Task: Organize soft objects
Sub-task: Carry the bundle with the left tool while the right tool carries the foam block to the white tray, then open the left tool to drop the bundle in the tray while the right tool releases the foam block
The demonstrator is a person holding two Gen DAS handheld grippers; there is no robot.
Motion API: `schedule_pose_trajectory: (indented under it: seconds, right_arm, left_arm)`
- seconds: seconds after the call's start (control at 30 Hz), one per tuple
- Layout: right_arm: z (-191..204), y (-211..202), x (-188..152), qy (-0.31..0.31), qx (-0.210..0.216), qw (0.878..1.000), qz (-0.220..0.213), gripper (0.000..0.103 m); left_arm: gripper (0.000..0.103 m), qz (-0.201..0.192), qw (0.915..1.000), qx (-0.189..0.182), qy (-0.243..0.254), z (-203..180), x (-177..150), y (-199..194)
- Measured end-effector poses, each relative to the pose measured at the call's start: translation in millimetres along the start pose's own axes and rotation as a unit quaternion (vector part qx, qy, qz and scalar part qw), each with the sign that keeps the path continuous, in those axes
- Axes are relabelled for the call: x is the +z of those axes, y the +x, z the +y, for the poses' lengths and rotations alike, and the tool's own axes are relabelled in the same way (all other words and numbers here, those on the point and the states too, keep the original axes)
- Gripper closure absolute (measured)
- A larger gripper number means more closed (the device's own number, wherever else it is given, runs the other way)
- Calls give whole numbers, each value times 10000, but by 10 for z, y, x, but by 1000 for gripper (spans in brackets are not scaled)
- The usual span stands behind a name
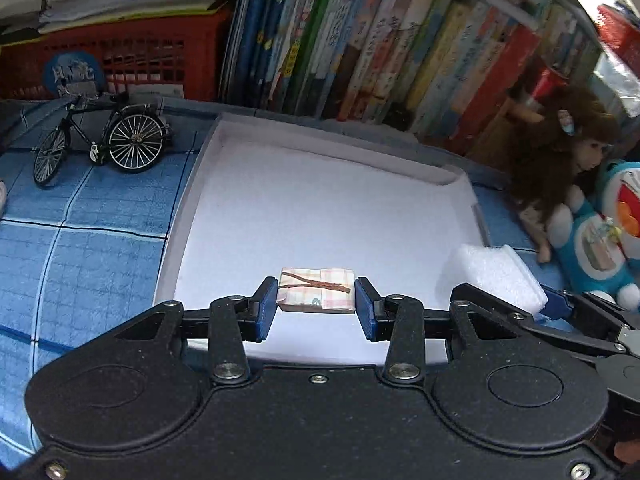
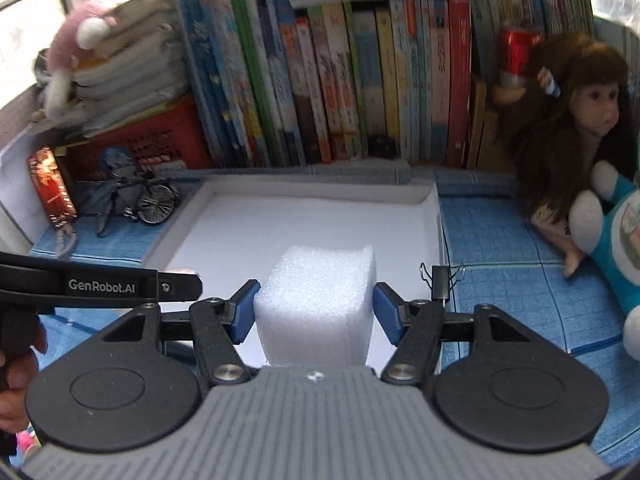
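My left gripper is shut on a small checked fabric packet tied with brown string, held over the near part of the white tray. My right gripper is shut on a white foam block over the tray's near right part. The foam block also shows in the left wrist view, with the right gripper's arm below it. The left gripper's arm shows at the left of the right wrist view.
A row of books stands behind the tray. A model bicycle and a red crate are at the back left. A brown-haired doll and a blue plush toy lie at the right. A black binder clip sits by the tray's right rim.
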State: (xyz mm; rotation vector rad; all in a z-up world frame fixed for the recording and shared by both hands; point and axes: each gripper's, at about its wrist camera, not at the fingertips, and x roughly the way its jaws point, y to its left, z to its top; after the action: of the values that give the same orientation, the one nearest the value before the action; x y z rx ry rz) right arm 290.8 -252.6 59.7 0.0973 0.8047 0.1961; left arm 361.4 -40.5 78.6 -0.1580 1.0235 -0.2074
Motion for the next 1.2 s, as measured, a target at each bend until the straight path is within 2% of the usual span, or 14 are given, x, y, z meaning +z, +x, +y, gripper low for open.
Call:
schedule_pose_trajectory:
  seconds: [0.43,0.9,1.0,1.07,1.2]
  right_arm:
    - [-132,529,12,173,-24,9985,523,37]
    - [-209,685,-52,270,-21,9966,783,36]
    - [-211,681,-51,290,-14,9965,784,36]
    - [-209,659,-43,292,2,9967,754,30]
    - [-187,575,-7,278,65,9973,677,26]
  left_arm:
    - [63,513,9983,273,29,83,24,560]
    - [63,461,9985,259,167,54,34,606]
    - [60,456,9986,245,144,56,37,604]
    - [56,463,9986,222,97,59,39,592]
    - [46,410,9988,231,153,28,27,538]
